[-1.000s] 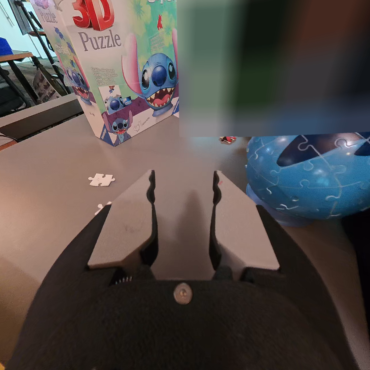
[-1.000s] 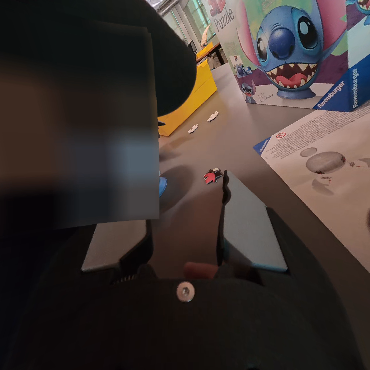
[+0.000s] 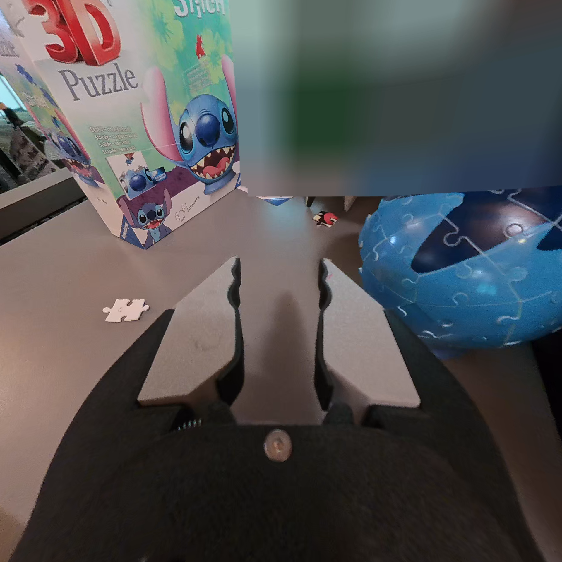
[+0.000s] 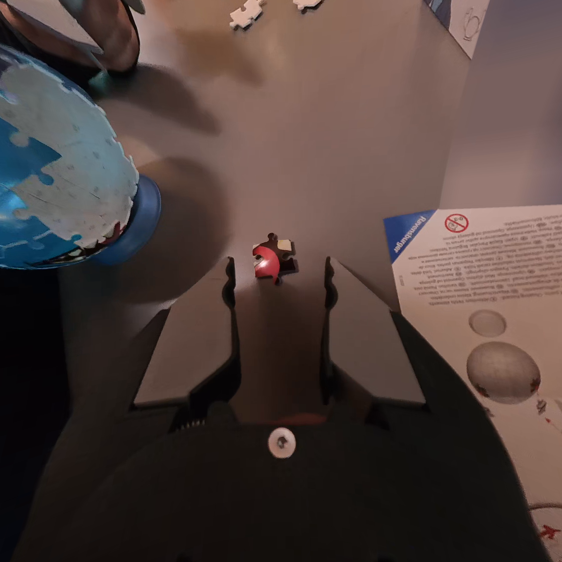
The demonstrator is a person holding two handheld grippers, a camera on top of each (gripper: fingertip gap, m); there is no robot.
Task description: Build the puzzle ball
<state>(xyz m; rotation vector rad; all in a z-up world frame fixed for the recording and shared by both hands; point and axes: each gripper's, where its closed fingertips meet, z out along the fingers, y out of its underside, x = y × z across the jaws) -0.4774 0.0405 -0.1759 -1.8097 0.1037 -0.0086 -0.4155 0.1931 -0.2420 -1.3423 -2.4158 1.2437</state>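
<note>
The left gripper point(image 3: 278, 267) hangs low over the grey table point(image 3: 60, 273), its fingers point(image 3: 206, 328) apart with nothing between them. To its right stands the puzzle ball point(image 3: 462, 273), a partly built blue sphere with a dark patch across its upper face; the right finger's outer edge lies just beside the ball, though whether they touch cannot be told from this angle. A blue stand point(image 4: 143, 219) sits under the ball, plain in the right wrist view, where the ball's pale inner side and a jagged open edge face the camera.

The right gripper point(image 4: 278, 261) points down at the table, fingers point(image 4: 365, 334) likewise spread wide and empty. Just beyond its fingertips, about centred between them, lies a red, black and white puzzle piece point(image 4: 273, 258), flat on the table and apart from both tips. The same piece point(image 3: 325, 218) shows in the left wrist view, far of the gripper and left of the ball.

A white puzzle piece point(image 3: 125, 309) lies face down to the left of the left gripper. The puzzle box point(image 3: 137, 121) stands upright at the far left. A printed instruction sheet point(image 4: 486, 289) lies flat on the right, near the right gripper. Two more white pieces point(image 4: 246, 13) rest at the far edge of the right wrist view.
</note>
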